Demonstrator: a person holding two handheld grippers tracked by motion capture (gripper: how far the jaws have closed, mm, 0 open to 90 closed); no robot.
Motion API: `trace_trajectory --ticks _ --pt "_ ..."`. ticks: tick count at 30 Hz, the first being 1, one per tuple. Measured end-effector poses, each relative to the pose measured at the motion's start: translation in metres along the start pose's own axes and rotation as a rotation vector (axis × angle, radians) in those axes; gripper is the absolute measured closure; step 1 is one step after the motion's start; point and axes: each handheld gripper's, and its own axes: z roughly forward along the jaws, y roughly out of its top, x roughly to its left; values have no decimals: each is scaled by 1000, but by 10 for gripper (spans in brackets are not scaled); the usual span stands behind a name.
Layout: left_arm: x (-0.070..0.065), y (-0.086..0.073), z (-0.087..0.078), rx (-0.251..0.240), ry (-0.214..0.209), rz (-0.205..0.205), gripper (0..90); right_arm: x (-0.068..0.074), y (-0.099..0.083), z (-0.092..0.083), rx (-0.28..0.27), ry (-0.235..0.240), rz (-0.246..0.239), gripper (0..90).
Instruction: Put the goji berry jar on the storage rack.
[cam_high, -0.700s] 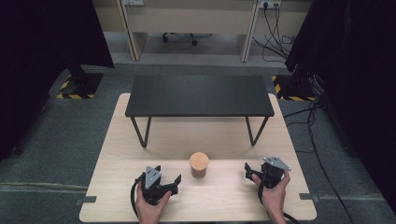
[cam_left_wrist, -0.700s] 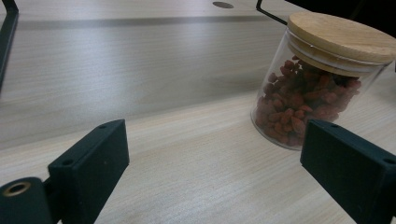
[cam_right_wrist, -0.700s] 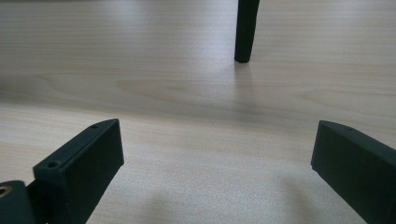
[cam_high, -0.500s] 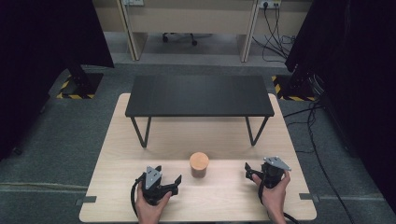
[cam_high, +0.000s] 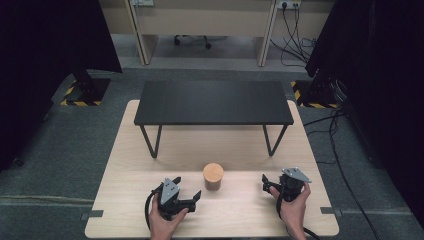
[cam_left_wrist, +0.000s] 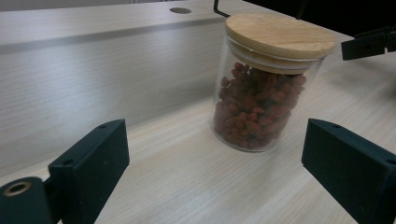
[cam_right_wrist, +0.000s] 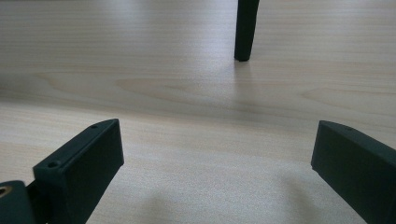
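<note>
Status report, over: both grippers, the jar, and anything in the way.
Left gripper open, aimed at jar. Right gripper open, empty, off to jar's right. Glass jar of red dried fruit upright on table, wooden lid on, untouched. Path clear.

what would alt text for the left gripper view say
A glass jar of reddish dried berries with a wooden lid stands on a pale wooden table, just beyond the open left tongs, which touch nothing.

I count one glass jar (cam_high: 213, 177) of reddish-brown pieces with one wooden lid (cam_left_wrist: 279, 35). I have two grippers, left gripper (cam_high: 187, 191) and right gripper (cam_high: 270, 186). One black bench (cam_high: 214, 102) stands on one pale wooden table (cam_high: 125, 155).
</note>
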Motion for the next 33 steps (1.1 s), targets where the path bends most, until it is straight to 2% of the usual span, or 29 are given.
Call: trace_trajectory --ticks 9,16,25,33 --pt "-6 8 16 15 -34 37 66 0 0 0 2 -2 0 24" --pt "-11 12 29 15 -55 49 65 1 1 0 5 -2 0 24" --pt "-16 17 39 24 -65 66 65 1 0 0 3 -1 -11 24" --pt "-15 24 50 42 -66 64 76 -1 0 0 1 11 -8 24"
